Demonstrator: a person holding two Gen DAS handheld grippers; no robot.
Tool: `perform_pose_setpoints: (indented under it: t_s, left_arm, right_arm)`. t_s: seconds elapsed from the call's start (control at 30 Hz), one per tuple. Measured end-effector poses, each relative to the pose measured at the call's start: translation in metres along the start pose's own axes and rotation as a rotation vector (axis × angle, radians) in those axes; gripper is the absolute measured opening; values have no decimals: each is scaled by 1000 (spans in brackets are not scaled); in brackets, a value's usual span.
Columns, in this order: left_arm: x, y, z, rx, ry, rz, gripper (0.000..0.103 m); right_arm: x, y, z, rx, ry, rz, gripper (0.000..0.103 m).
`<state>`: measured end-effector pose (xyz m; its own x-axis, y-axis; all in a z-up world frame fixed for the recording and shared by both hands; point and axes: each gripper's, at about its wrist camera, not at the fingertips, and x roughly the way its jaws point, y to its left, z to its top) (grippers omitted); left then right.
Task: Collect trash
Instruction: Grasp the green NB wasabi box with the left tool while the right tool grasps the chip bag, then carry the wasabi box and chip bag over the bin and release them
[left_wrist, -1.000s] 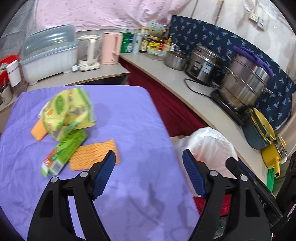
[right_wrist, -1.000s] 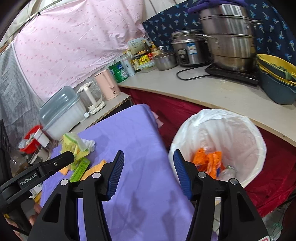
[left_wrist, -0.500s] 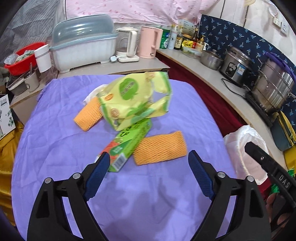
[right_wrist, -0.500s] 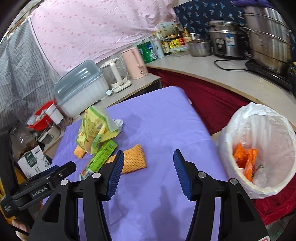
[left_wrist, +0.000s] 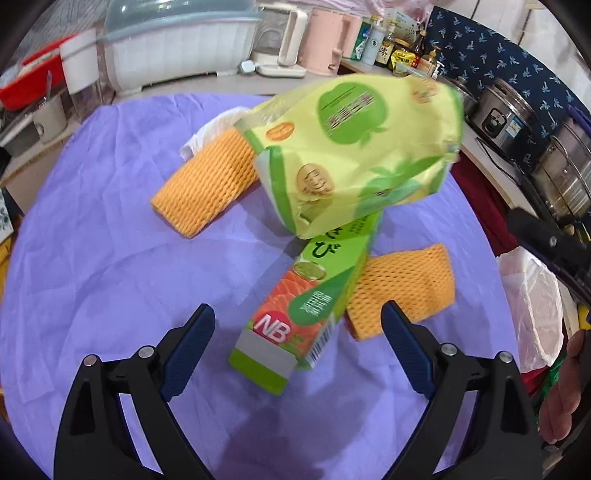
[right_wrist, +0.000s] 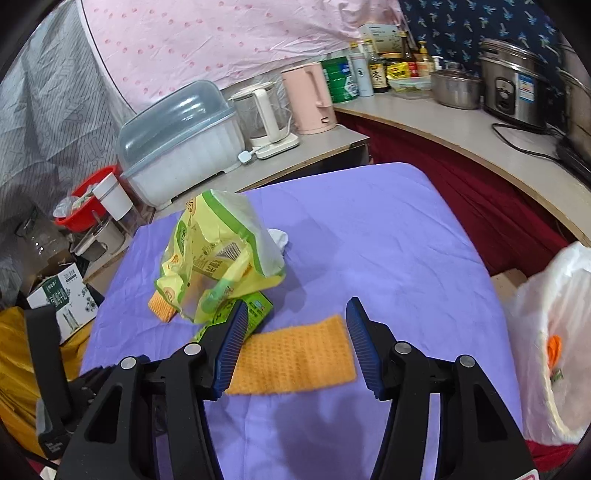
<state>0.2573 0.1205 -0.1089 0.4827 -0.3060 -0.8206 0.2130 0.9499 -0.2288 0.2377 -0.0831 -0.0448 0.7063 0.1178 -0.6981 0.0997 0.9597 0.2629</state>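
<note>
Both hand-held grippers have swung away from the white plastic-lined trash bin (right_wrist: 554, 347), which a second ago filled the right view, and now face the litter on the purple-clothed table (left_wrist: 92, 266).

The left hand-held gripper (left_wrist: 297, 349) has just been spreading its jaws. They stand wide apart, gripping nothing, with the near end of a long green cardboard box (left_wrist: 310, 299) between the blue pads and touching neither.

The right hand-held gripper (right_wrist: 295, 339) is partly open and empty above a flat orange foam net sleeve (right_wrist: 295, 360).

A crumpled yellow-green plastic snack bag (left_wrist: 354, 155) leans over the box's far end, and a second orange foam sleeve (left_wrist: 207, 184) lies beside it.

The next pickup appears close, probably box and sleeve, while the bin sits at the table's right edge.
</note>
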Motion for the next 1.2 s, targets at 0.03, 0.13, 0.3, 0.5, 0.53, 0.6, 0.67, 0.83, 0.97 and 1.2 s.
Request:
perform_pose_setpoints:
  t_s: [0.03,0.13,0.3,0.5,0.53,0.6,0.67,0.83,0.97,1.2]
  left_arm:
    - [7,3,1,-3,12,-7,87]
    - [21,8,1,-5,35,-14,86]
    - [29,11,5,-5,39,-36,66]
    - [30,5,6,10,49,-71,53]
    - [29,4,6,9,48,-72,52]
    - [27,2,4,6,46,-77,50]
    - [24,-1,3,12,44,-72,48]
    - [7,-3,3,13,16,-55,44]
    - [-11,-7,4,12,-7,-48,37]
    - [-49,-30,7,40,-67,-51,37]
  right_arm:
    - [5,2,3,-5,4,4,54]
    - [22,11,12,-29,14,6,54]
    - [41,26,24,-59,15,24,54]
    - [57,41,35,-98,1,16,54]
    - [59,41,36,-99,1,11,52]
    - [66,41,39,-98,13,13,39]
    - [71,42,41,-107,30,5,15]
    - [56,38,41,-85,0,-3,7]
    - [25,28,43,-57,-50,-16,6]
    - [-38,-7,51,18,-145,-62,5]
